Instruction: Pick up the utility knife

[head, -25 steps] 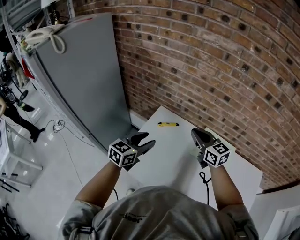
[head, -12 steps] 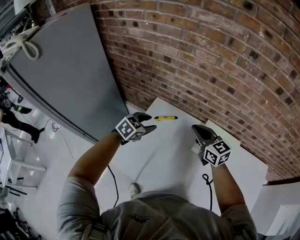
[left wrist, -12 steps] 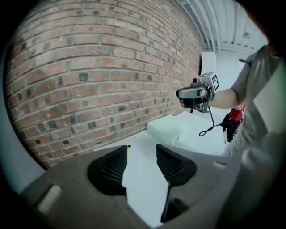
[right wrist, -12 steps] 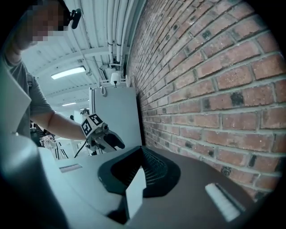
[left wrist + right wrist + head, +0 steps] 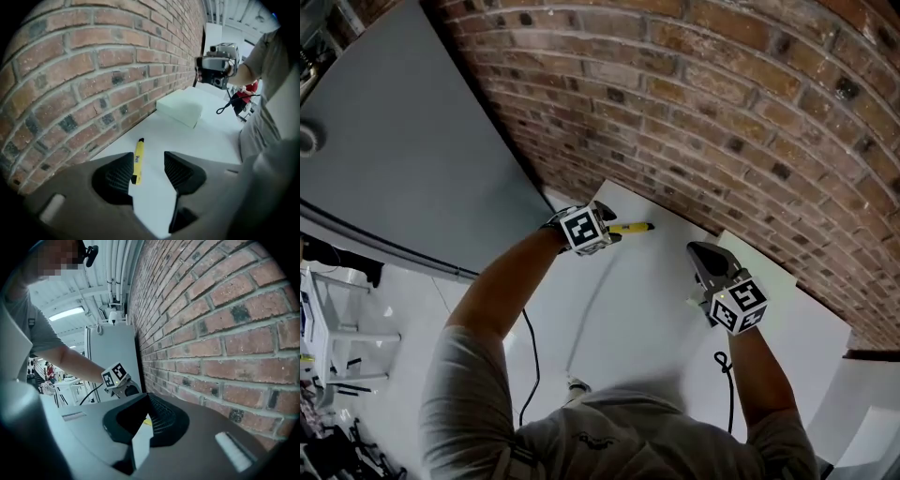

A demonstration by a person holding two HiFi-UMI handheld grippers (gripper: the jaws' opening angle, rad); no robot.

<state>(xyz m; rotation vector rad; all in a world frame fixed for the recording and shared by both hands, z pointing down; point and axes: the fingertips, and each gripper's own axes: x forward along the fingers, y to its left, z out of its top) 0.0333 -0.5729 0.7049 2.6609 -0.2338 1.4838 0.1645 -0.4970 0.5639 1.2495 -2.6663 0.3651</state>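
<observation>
A yellow utility knife [image 5: 634, 227] lies on the white table [image 5: 647, 309] close to the brick wall. My left gripper [image 5: 607, 228] is right at its near end. In the left gripper view the knife [image 5: 138, 158] lies between the open jaws [image 5: 146, 165], closer to the left pad [image 5: 114, 177], and neither pad touches it. My right gripper [image 5: 697, 253] hovers to the right, apart from the knife. Its jaws [image 5: 147, 398] meet at the tips with nothing held.
The brick wall [image 5: 722, 94] runs along the table's far edge. A pale block [image 5: 180, 110] sits on the table further along the wall. A grey cabinet [image 5: 412, 150] stands at the left. A black cable [image 5: 727, 370] trails from the right gripper.
My left gripper has reached forward towards the wall until its jaws straddle the knife. The right gripper has stayed nearly in place.
</observation>
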